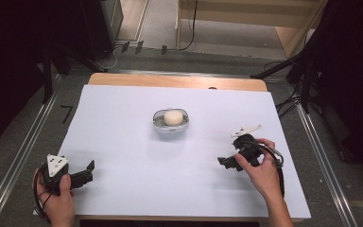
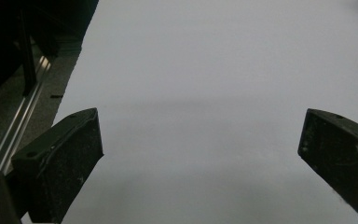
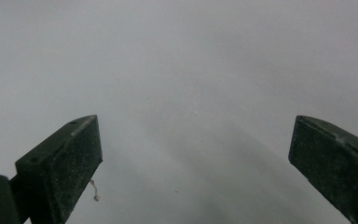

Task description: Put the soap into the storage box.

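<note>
A small clear bowl (image 1: pixel 157 122) stands near the middle of the white table sheet (image 1: pixel 123 142), with a round cream-coloured ball (image 1: pixel 172 117) inside it. My left gripper (image 1: pixel 89 171) rests at the front left corner of the sheet, held by a hand, its jaws wide apart with nothing between them (image 2: pixel 200 140). My right gripper (image 1: pixel 227 162) sits at the front right, held by the other hand and tilted down toward the sheet; its jaws are also wide apart over bare sheet (image 3: pixel 193 140). Both grippers are well away from the bowl.
The sheet lies on a wooden table whose far edge (image 1: pixel 177 81) shows at the back. Metal rails (image 1: pixel 23 151) run along the table's left and right sides. Black stands and cables (image 1: pixel 298 80) crowd the back right.
</note>
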The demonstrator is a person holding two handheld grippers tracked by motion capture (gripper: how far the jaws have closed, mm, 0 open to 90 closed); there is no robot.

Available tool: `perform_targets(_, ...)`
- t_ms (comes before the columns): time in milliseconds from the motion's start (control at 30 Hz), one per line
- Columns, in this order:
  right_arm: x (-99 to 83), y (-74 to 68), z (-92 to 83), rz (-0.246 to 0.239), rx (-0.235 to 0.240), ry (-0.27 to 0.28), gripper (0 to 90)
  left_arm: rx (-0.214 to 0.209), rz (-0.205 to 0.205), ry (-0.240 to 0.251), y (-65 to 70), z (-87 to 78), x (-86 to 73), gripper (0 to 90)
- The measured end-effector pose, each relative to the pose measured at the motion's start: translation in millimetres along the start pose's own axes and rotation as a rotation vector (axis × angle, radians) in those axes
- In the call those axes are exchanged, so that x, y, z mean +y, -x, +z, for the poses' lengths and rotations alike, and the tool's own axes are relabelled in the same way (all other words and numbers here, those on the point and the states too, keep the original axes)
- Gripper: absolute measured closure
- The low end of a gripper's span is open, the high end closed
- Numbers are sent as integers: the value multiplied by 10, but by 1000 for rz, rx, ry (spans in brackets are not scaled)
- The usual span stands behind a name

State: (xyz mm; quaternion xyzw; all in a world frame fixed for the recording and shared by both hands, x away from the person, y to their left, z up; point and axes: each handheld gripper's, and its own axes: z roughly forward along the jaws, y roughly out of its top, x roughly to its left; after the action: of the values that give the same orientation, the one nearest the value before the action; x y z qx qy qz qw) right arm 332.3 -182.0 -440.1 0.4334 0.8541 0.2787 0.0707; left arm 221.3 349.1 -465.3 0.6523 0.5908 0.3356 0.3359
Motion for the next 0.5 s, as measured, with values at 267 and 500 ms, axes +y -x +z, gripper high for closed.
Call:
perform_targets(267,-142,65,-56,26,-6,14,28,0,2,0,2,0,0,1)
perform_targets(500,-300,154,-58,46,-11,29,28,-1,7,-4,3,-1,1,1)
